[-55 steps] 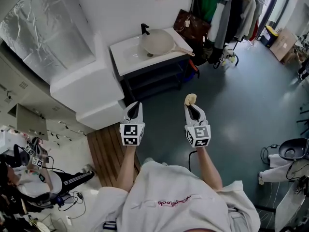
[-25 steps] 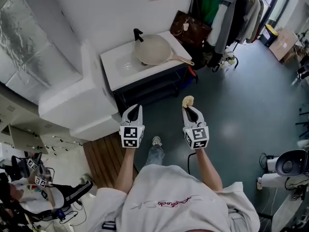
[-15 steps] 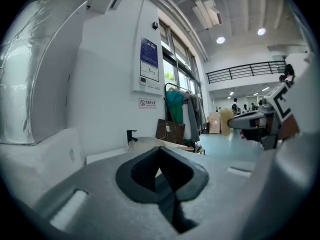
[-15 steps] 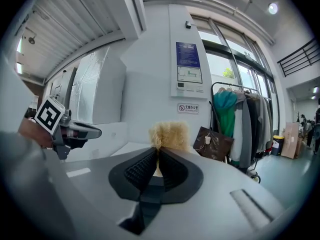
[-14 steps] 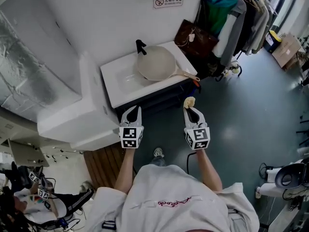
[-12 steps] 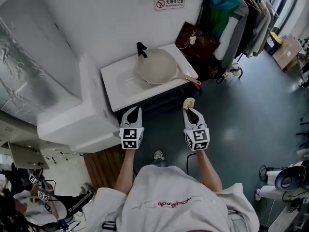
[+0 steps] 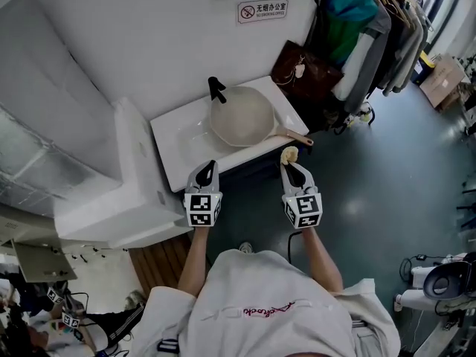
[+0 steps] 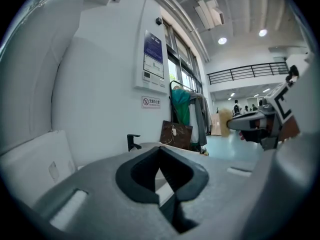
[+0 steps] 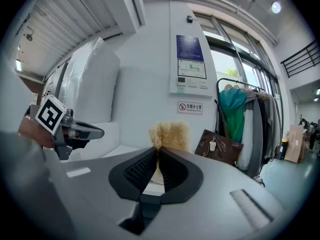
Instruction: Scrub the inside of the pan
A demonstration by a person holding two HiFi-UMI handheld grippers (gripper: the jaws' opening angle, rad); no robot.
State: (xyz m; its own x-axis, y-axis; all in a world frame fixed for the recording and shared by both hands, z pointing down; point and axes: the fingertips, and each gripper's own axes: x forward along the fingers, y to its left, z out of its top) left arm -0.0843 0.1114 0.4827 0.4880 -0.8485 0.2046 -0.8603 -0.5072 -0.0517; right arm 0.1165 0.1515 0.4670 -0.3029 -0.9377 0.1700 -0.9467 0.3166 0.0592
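A beige pan (image 7: 242,115) with a wooden handle (image 7: 294,135) lies in the white sink (image 7: 182,143) under a black tap (image 7: 216,89). My right gripper (image 7: 289,160) hangs in the air just in front of the sink's right corner, shut on a tan scrubbing sponge (image 7: 289,154), which sticks up fuzzy between the jaw tips (image 9: 169,136). My left gripper (image 7: 209,169) is shut with nothing in it, level with the sink's front edge. In the left gripper view the tap (image 8: 132,142) shows ahead beyond the closed jaws (image 8: 161,165).
A white appliance block (image 7: 126,192) stands left of the sink. A brown bag (image 7: 305,69) and a rack of hanging clothes (image 7: 372,28) are to the right. A prohibition sign (image 7: 264,10) hangs on the wall. Grey floor (image 7: 387,169) stretches right.
The sink and pan have come closer and lower in the head view as I walk toward them. Both grippers keep the same pose, the right one holding the sponge throughout.
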